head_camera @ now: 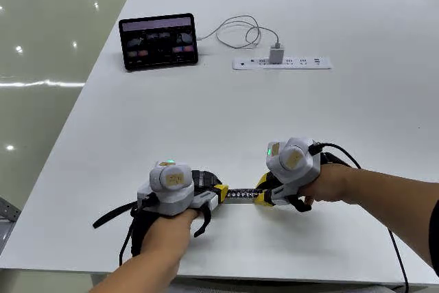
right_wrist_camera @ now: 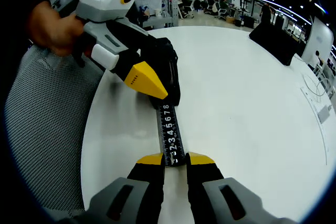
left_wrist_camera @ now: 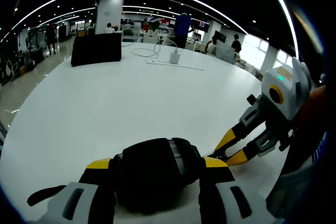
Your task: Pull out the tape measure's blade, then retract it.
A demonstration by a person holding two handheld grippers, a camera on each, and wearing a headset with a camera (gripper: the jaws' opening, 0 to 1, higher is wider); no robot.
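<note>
The black tape measure case point(left_wrist_camera: 152, 177) sits on the white table point(head_camera: 206, 121), clamped between the yellow-tipped jaws of my left gripper point(left_wrist_camera: 157, 163). In the head view the case point(head_camera: 204, 181) is at the near edge with the left gripper point(head_camera: 209, 200) shut on it. A short length of blade point(right_wrist_camera: 170, 129), with numbers up to about 8 showing, runs from the case point(right_wrist_camera: 167, 69) to my right gripper point(right_wrist_camera: 174, 159), which is shut on the blade's end. The blade point(head_camera: 240, 193) spans the small gap between the left gripper and the right gripper point(head_camera: 264, 195).
A dark tablet point(head_camera: 159, 40) stands at the far left of the table. A white power strip point(head_camera: 282, 63) with a charger and looped cable lies behind. A black strap point(head_camera: 113, 215) trails left of the case. The table's front edge is close.
</note>
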